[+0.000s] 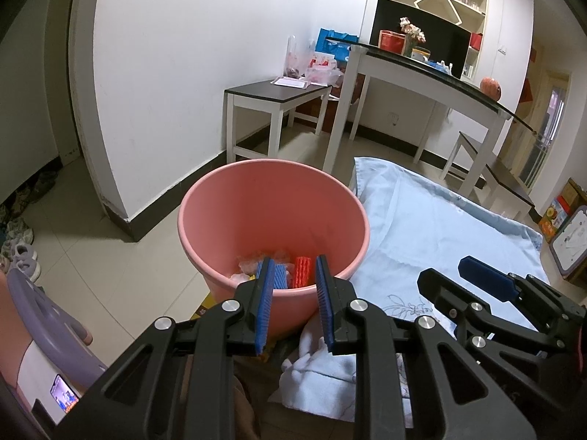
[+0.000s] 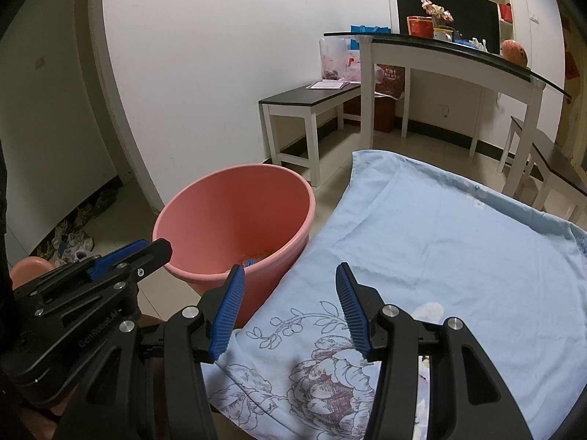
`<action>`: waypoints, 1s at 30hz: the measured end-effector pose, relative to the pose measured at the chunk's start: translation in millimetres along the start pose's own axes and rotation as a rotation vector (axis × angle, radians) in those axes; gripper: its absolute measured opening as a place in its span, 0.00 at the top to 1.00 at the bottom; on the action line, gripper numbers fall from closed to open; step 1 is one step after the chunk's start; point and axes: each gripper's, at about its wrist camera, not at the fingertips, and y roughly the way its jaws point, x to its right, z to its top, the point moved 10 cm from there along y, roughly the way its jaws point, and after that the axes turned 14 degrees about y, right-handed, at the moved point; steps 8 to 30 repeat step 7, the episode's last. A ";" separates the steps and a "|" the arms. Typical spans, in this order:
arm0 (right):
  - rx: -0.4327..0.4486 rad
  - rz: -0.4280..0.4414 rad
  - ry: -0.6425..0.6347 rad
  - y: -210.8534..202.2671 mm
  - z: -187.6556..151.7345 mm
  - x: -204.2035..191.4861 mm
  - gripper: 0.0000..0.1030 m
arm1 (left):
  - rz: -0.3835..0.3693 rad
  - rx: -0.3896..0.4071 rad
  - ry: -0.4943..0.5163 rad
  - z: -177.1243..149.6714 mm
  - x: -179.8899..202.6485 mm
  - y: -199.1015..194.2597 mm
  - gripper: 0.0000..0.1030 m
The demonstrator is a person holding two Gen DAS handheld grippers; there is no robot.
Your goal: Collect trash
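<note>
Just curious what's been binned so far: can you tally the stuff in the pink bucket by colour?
Looking into the pink bucket from the left tongs' camera, as far as the rim and tongs let me see:
Blue ridged piece: 1
Orange-red ridged piece: 1
Clear crumpled wrapper: 1
Yellow scrap: 1
Total: 4 visible; more may be hidden.

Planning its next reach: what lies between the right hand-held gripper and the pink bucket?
Only the blue floral cloth; the right wrist view shows the right hand-held gripper open over it, beside the bucket.
</note>
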 end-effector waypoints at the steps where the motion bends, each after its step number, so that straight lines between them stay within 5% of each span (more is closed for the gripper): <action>1: 0.000 0.000 0.000 0.0 0.1 0.0 0.50 | 0.002 -0.005 -0.001 -2.4 -0.5 0.4 0.78; 30: -0.005 0.002 0.006 2.2 -1.9 3.0 0.50 | 0.003 -0.013 0.004 -7.4 -0.6 0.5 0.78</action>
